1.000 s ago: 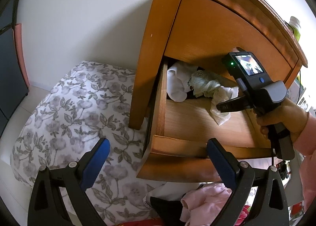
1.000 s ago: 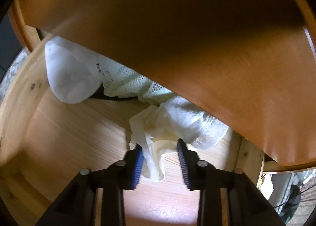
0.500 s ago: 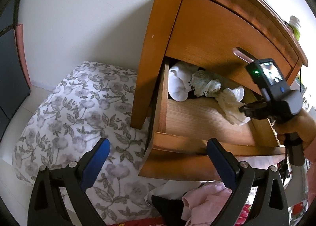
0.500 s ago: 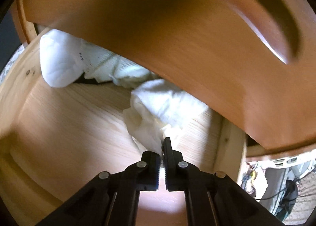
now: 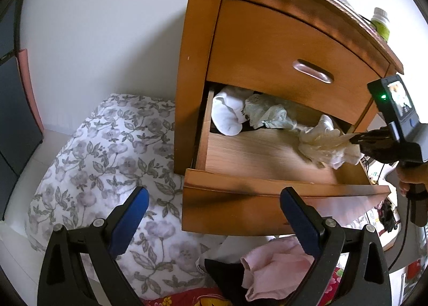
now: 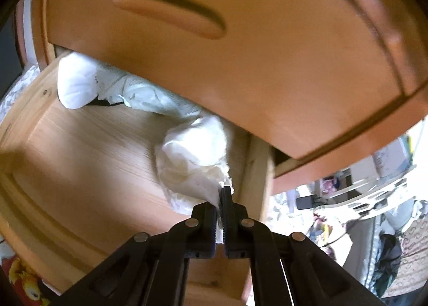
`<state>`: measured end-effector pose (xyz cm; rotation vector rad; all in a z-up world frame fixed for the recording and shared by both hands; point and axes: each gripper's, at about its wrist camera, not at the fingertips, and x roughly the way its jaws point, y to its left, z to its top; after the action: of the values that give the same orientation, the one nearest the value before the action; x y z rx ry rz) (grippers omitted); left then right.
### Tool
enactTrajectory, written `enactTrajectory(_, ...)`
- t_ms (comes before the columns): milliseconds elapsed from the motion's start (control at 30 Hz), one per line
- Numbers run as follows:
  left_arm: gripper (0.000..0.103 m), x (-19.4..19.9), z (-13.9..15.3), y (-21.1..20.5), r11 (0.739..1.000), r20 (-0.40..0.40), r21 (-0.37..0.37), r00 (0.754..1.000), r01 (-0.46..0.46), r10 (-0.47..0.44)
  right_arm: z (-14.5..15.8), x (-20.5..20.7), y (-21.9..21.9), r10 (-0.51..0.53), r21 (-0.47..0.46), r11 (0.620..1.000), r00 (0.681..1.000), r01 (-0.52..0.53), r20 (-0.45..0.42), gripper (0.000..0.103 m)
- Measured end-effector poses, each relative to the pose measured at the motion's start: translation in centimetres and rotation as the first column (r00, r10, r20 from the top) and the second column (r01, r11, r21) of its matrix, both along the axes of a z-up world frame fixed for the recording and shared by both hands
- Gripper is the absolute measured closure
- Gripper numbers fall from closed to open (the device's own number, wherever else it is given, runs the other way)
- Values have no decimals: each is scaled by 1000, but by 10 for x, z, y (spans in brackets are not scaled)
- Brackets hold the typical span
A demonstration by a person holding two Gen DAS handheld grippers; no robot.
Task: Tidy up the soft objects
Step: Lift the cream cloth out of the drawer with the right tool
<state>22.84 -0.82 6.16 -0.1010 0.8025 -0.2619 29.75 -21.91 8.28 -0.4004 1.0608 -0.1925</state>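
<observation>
Right claw [image 6: 221,200] is clamping the cream cloth [image 6: 192,156], trailing ahead toward the drawer [image 6: 80,145] back; left claw [image 5: 214,215] gaping, farther.

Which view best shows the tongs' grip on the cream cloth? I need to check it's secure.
The right wrist view: the right tongs are shut on the cream cloth, a fold pinched between the pads. The left wrist view shows the same tongs from the side, the cloth blurred and the pads unclear.

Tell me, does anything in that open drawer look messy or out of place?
Yes. The open lower drawer holds unfolded cloths bunched along its back: a white one and a pale lacy one. The right tool is shut on a crumpled cream cloth.
</observation>
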Motion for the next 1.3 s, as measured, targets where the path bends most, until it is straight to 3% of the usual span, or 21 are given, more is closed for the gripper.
enactTrajectory(267, 4, -15, 13, -3, 1000, 26, 18, 1000, 8, -9, 32, -30, -22, 5, 0, 1000, 992, -5, 127, 100)
enactTrajectory(600, 4, -37, 32, -9, 999, 64, 37, 998, 19, -21, 97, -77, -24, 9, 34, 999, 960, -20, 279, 100)
enactTrajectory(1067, 4, -73, 64, -13, 998, 126, 55, 992, 27, -33, 201, -159, -10, 48, 92, 990, 855, -111, 517, 100)
enactTrajectory(1300, 4, -90, 75, -14, 998, 143, 56, 989, 26, -34, 228, -198, -2, 77, 104, 981, 812, -167, 578, 100)
